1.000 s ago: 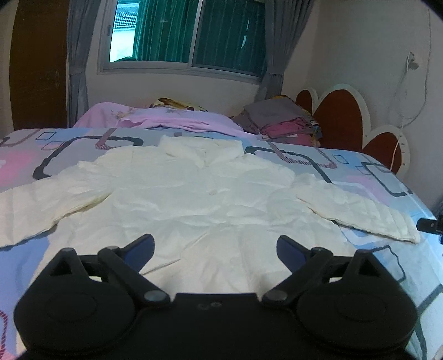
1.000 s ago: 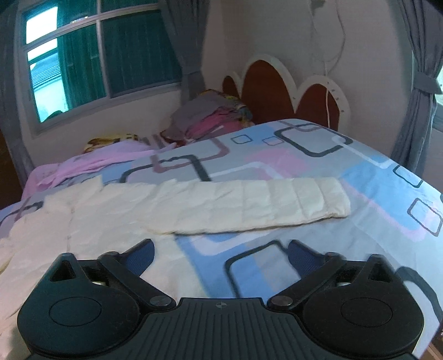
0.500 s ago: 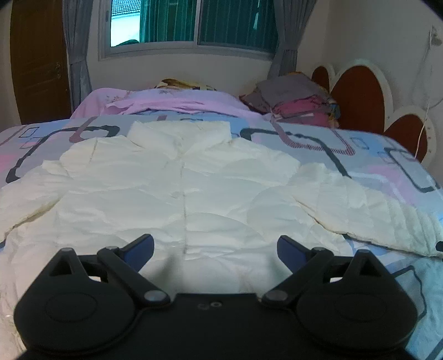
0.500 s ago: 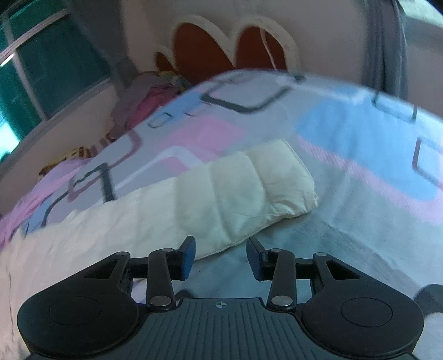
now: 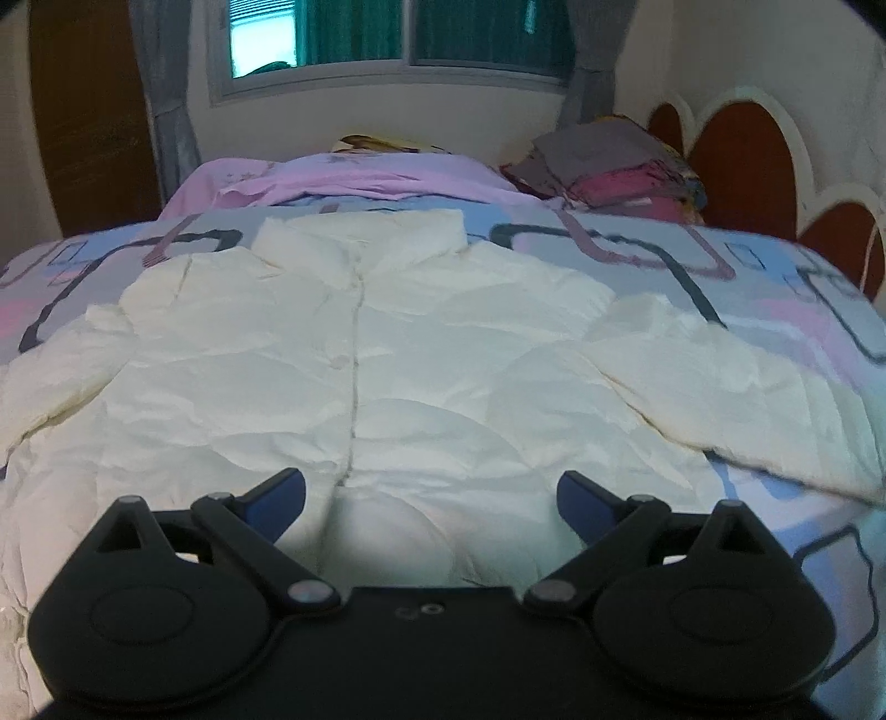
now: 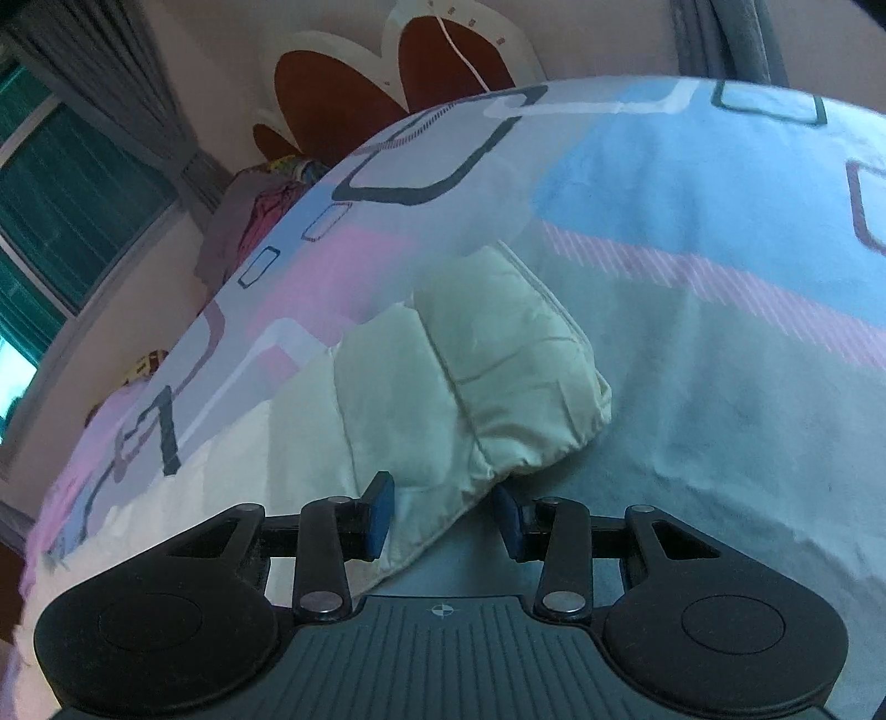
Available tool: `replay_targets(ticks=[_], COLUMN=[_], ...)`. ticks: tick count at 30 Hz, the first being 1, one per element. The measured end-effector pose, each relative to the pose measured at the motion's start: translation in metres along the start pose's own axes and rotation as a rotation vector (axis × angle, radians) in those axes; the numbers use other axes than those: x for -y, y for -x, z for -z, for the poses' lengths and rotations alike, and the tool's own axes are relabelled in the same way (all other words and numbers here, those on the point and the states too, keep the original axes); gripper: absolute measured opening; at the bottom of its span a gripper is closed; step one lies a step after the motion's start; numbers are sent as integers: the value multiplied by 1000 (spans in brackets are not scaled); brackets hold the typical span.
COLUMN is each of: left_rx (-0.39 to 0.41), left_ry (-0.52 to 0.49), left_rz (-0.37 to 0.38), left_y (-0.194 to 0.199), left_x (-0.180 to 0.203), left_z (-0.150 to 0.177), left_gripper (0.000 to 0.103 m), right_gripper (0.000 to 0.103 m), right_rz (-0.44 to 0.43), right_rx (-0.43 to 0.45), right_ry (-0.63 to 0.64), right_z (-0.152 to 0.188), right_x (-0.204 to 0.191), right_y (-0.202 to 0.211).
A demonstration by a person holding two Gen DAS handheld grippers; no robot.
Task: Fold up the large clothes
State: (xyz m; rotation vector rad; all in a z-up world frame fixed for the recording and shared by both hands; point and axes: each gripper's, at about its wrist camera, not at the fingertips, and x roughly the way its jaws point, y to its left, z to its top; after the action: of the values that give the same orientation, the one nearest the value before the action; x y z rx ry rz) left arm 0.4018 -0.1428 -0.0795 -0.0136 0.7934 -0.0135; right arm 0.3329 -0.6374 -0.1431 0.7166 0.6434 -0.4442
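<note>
A cream padded jacket (image 5: 354,365) lies flat, front up, on the patterned bedspread (image 5: 637,249), collar toward the window and sleeves spread out. My left gripper (image 5: 431,495) is open wide just above the jacket's lower front, holding nothing. In the right wrist view the jacket's right sleeve (image 6: 476,365) lies on the bedspread (image 6: 720,277), cuff end toward me. My right gripper (image 6: 446,520) is partly open, with its fingers either side of the sleeve's lower edge near the cuff, not clamped.
A stack of folded clothes (image 5: 614,160) sits at the back right by the red and white headboard (image 5: 742,160). A pink blanket (image 5: 343,177) lies along the far side under the window (image 5: 398,33). A wooden door (image 5: 88,111) stands at the far left.
My right gripper has moved down and closer to the sleeve cuff, and its fingers now straddle the sleeve's edge. My left gripper has moved a little closer over the jacket's front, still open.
</note>
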Motion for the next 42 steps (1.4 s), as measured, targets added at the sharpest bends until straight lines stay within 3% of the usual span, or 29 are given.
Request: replay_targets(ticks=[3,10,17,22,29,39,42], left_rx=[-4,-2,14,49,46,23,8], left_ry=[8,7,76,65,146,245,258], left_rz=[-35,-74,-17,1,23,40,66], left_y=[1,4,-5,-6,-4,-3,-7], left_x=[-12,-57,-111,-145,-199,-254,-257], left_z=[-2,3,-1,-16,-14,-4,-3], left_gripper=[97,97,88,91,91,89,91], right_gripper=[8,5,5,5,5,6,6], right_rz=[26,-28,-195,-315,-461,-616,-593], right_rx=[30,161,197,148,-7,-210,-223], right_ry=[53,290,574,729,904,1111,1187], right_z=[-2,2,58,126,233,354,380], right_x=[-13,-90,-209,-293,-388,-435,-436], right_y=[-1,25,54,60,49,22,19])
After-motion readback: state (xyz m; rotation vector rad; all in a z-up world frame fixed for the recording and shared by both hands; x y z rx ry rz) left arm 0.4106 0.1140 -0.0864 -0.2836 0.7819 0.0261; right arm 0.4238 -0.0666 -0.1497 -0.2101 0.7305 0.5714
